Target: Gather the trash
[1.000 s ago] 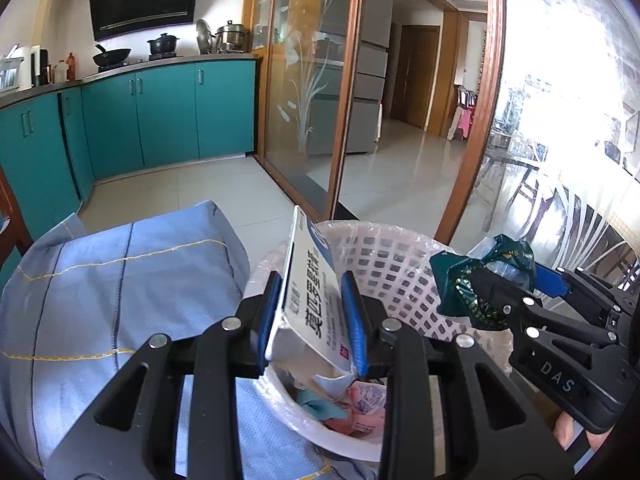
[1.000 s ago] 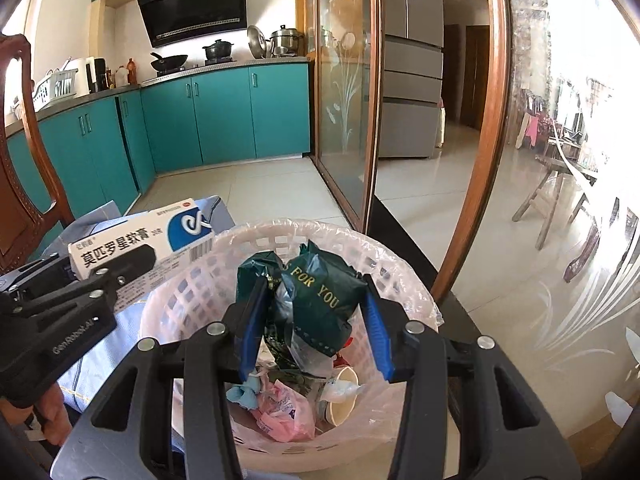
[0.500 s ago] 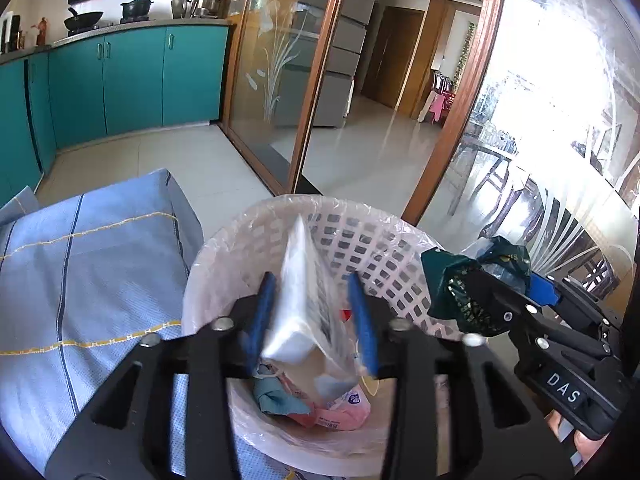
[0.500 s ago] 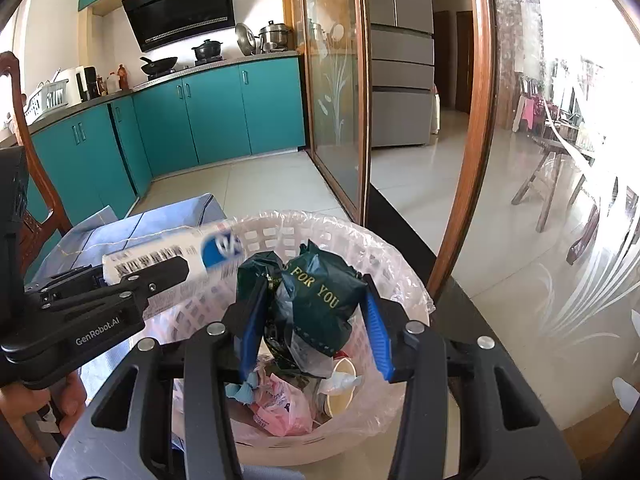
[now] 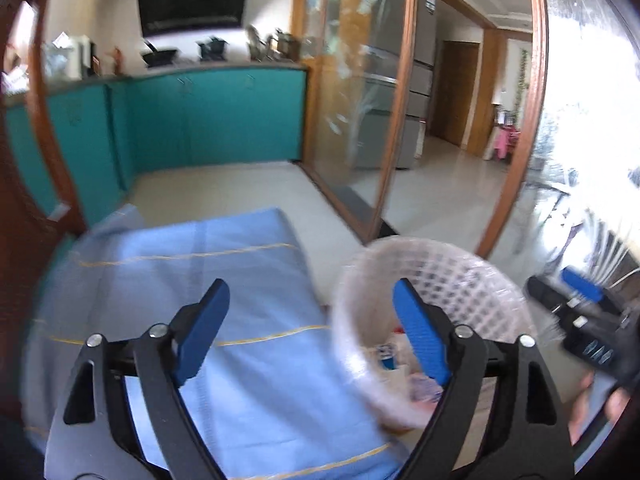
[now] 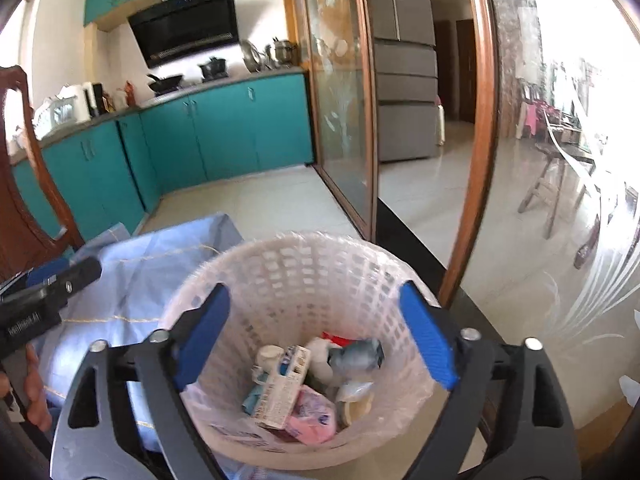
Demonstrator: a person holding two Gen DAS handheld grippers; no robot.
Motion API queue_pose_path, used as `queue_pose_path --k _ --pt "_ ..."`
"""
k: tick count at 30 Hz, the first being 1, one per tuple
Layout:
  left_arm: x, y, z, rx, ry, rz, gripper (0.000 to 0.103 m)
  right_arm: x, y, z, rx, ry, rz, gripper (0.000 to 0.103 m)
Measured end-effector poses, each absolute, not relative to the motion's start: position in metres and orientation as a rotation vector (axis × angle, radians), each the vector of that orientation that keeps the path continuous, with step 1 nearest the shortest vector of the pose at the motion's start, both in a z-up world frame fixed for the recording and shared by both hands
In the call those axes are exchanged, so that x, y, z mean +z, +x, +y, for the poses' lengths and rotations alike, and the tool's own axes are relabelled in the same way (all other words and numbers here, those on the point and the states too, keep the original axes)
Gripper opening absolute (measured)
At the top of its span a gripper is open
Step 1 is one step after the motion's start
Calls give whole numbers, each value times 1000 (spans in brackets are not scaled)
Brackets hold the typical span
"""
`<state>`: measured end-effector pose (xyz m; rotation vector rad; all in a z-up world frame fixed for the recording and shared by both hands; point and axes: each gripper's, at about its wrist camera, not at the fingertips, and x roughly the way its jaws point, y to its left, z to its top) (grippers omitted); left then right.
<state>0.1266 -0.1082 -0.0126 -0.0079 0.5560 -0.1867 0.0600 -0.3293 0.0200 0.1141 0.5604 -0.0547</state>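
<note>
Your left gripper has just spread its jaws wide with nothing between them, one blue pad over the blue tablecloth and the other over the rim of the white basket. Your right gripper has likewise just opened and hangs empty above that basket, where the white medicine box, a pink packet and the dark wrapper lie among the trash.

A blue tablecloth with thin yellow stripes lies in the foreground. Behind it, teal kitchen cabinets run under a black range hood. A grey refrigerator stands past the wood-framed glass sliding door. A wooden chair back rises at the left.
</note>
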Motion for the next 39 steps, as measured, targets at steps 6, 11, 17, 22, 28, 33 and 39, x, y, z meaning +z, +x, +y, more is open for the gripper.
queue_pose_path --k 6,11,17,22,28,33,39 --pt "10 74 -79 -78 42 500 98 51 26 -292 27 63 465 100" --pt "33 29 -62 -43 84 444 100 63 -8 -257 82 -14 426 100" --pt "54 -20 -43 46 112 388 100 80 -48 -232 97 -62 337 100" --pt "63 -50 -27 84 64 353 100 91 -62 -215 130 -77 323 100" --pt "75 -73 -11 117 36 312 100 101 -79 -204 115 -115 281 100" --pt "83 -81 -10 129 28 282 100 106 -88 -200 111 -130 265 100" --pt "84 -86 -12 119 29 274 100 110 -94 -201 101 -137 246 100"
